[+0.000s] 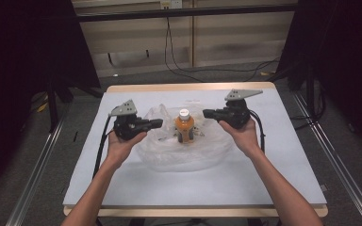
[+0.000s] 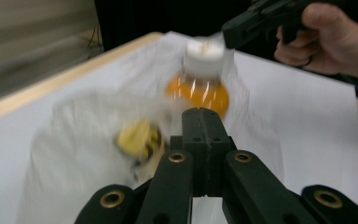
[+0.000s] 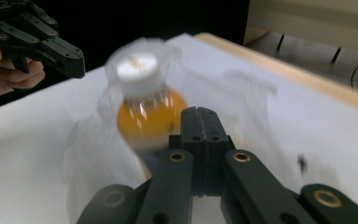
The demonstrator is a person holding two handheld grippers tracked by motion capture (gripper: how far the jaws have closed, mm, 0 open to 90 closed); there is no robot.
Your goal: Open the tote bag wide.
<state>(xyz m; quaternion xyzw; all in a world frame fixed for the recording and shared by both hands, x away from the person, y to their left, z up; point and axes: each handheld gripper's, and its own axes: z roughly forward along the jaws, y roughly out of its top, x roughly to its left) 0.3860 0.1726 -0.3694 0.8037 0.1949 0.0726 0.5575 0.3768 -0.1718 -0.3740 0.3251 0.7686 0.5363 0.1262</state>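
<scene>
From above, the white-capped orange plastic bottle [image 1: 185,126] stands upright in a crumpled clear plastic bag [image 1: 184,153] mid-table, flanked by the left gripper [image 1: 158,123] and right gripper [image 1: 207,113], bare white tabletop [image 1: 193,183] all around. The left gripper view shows its jaws pressed together, empty, short of the bottle [image 2: 200,81]. The right gripper view shows the same, the bottle [image 3: 145,105] just beyond the tips.

Grey carpeted floor [image 1: 179,77] with black cables [image 1: 179,66], pale panelled wall [image 1: 136,37], dark curtains [image 1: 23,56] at both sides.

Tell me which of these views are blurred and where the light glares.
High view: sharp and evenly lit over the table, dark at both sides. Left gripper view: the bottle and clear plastic bag are smeared by motion, while the left gripper stays crisp. Right gripper view: the same smear on the bottle, small highlights on its shoulder, the right gripper sharp.
</scene>
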